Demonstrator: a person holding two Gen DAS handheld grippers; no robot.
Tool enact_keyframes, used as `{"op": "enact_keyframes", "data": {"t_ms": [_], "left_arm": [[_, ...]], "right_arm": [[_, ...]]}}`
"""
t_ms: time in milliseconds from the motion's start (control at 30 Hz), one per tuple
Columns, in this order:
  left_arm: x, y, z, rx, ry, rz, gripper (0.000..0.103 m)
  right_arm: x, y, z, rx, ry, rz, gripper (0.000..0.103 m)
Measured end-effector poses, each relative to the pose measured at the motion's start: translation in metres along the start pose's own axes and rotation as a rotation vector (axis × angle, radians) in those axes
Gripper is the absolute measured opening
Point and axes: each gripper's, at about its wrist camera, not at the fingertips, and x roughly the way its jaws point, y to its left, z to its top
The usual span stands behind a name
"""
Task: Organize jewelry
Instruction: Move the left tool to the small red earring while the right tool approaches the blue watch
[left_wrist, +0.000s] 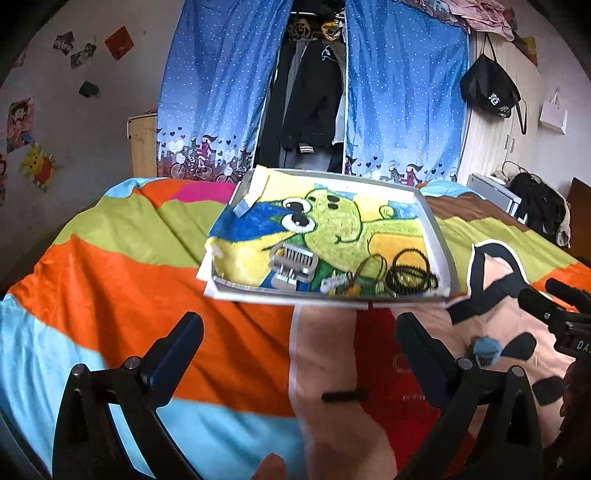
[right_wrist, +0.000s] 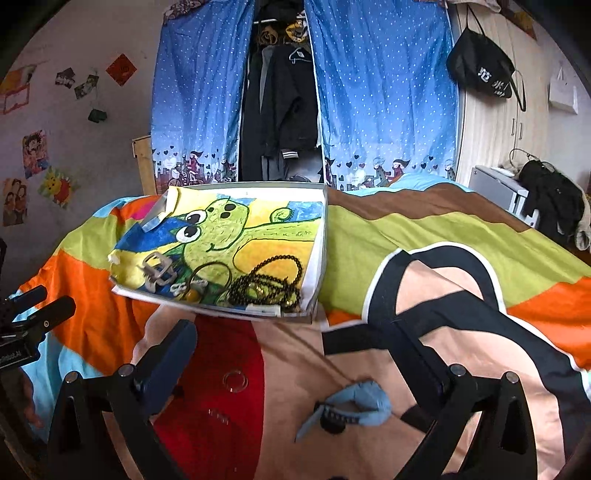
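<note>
A shallow white box (left_wrist: 440, 236) (right_wrist: 320, 254), lined with a cartoon drawing, lies on the bed. Its near end holds a grey claw clip (left_wrist: 293, 264) (right_wrist: 159, 271), a black bead necklace (left_wrist: 410, 274) (right_wrist: 271, 280) and some small tangled pieces. On the bedspread in front of it lie a blue fabric hair clip (left_wrist: 487, 350) (right_wrist: 356, 404), a thin black pin (left_wrist: 343, 396) and a clear ring (right_wrist: 234, 380). My left gripper (left_wrist: 299, 354) and right gripper (right_wrist: 295, 365) hover side by side short of the box. Both stand wide open with nothing between the fingers.
The bed carries a bright striped cover (left_wrist: 129, 266) with a large cartoon figure (right_wrist: 461, 295). Behind it hang blue curtains (right_wrist: 380, 110) around a rack of dark clothes. A black bag (right_wrist: 480, 74) hangs on the right wall, and a cluttered stand (right_wrist: 498, 184) sits at the bed's far right.
</note>
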Motion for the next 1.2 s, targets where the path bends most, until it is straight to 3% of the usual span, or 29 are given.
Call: {"op": "enact_keyframes", "data": {"t_ms": [233, 467, 1067, 1200], "left_arm": [[-0.019, -0.003, -0.03, 0.014, 0.028, 0.0, 0.102], [-0.033, -0.012, -0.056, 0.058, 0.036, 0.005, 0.102], [-0.013, -0.032, -0.108, 0.138, 0.183, -0.032, 0.102], [-0.006, -0.039, -0.11, 0.165, 0.202, -0.084, 0.102]], "right_arm": [[-0.028, 0.005, -0.031, -0.01, -0.019, -0.02, 0.103], [-0.039, -0.001, -0.066, 0.018, 0.029, -0.033, 0.103], [-0.026, -0.032, -0.125, 0.132, 0.147, 0.014, 0.103], [-0.022, -0.042, -0.127, 0.145, 0.168, 0.021, 0.103]]}}
